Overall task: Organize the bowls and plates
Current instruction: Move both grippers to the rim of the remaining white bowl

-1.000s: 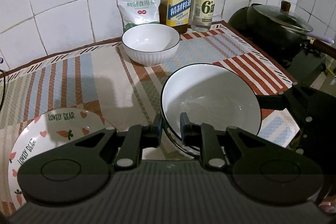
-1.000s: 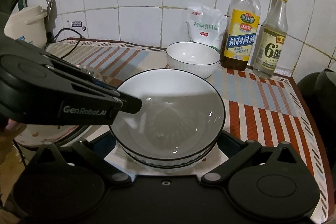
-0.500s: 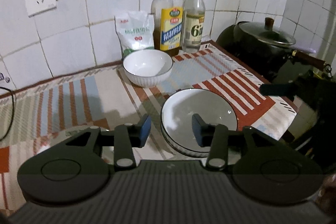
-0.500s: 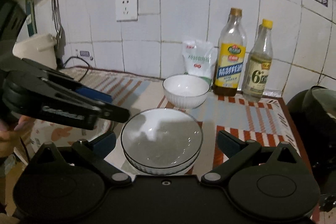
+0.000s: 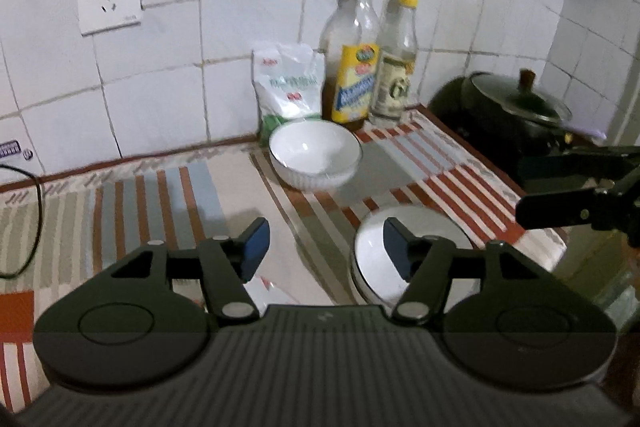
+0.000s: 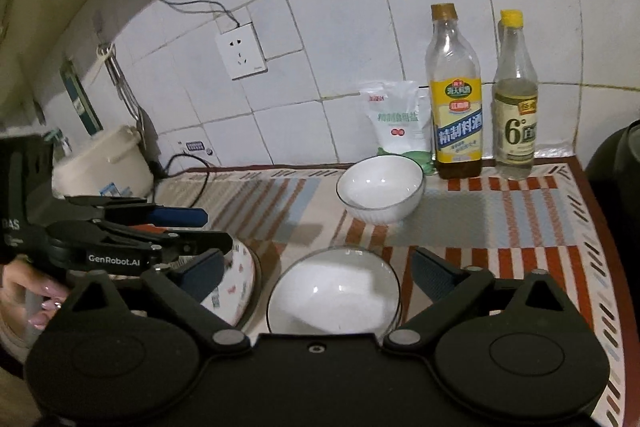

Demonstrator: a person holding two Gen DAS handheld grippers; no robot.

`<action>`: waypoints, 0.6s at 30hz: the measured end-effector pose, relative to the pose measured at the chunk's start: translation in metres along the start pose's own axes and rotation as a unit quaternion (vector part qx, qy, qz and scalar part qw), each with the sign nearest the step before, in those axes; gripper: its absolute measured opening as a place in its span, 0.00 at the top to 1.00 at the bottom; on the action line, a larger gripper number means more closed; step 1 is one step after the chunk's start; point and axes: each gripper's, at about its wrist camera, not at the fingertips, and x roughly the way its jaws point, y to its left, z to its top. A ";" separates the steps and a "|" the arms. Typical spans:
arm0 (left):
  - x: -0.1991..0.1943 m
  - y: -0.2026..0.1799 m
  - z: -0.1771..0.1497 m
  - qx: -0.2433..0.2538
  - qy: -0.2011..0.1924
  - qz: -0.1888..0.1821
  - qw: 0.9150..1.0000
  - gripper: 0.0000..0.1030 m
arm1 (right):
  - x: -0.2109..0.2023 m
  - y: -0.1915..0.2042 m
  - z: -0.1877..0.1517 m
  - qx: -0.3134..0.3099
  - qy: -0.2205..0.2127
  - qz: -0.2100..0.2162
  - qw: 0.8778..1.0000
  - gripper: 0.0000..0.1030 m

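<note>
A stack of white black-rimmed bowls (image 6: 334, 297) sits on the striped cloth near the front; it also shows in the left wrist view (image 5: 416, 255). A smaller white ribbed bowl (image 5: 315, 153) stands at the back by the wall, also in the right wrist view (image 6: 380, 189). A white patterned plate (image 6: 236, 283) lies left of the stack. My left gripper (image 5: 324, 247) is open and empty, raised above and left of the stack. My right gripper (image 6: 316, 273) is open and empty, raised above the stack.
Two bottles (image 6: 456, 107) and a white bag (image 6: 398, 125) stand against the tiled wall. A black pot with a lid (image 5: 516, 107) sits at the right edge. A rice cooker (image 6: 102, 165) and a cable (image 6: 180, 163) are at the left.
My left gripper let go of the bowl's rim and opened. Both grippers rose and pulled back from the stacked bowls, which stayed on the cloth.
</note>
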 end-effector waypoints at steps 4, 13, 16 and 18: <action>0.011 0.007 0.015 -0.007 -0.020 0.010 1.000 0.40 | 0.023 -0.026 0.016 0.043 0.010 0.027 0.999 0.10; 0.086 0.010 0.039 -0.033 0.029 0.034 0.998 0.48 | 0.088 -0.086 0.028 0.112 0.029 0.033 0.993 0.14; 0.115 0.016 0.044 -0.050 0.047 0.040 0.997 0.51 | 0.109 -0.101 0.034 0.124 0.047 0.024 0.991 0.19; 0.130 0.020 0.046 -0.059 0.051 0.046 0.996 0.53 | 0.122 -0.108 0.037 0.126 0.056 0.018 0.990 0.22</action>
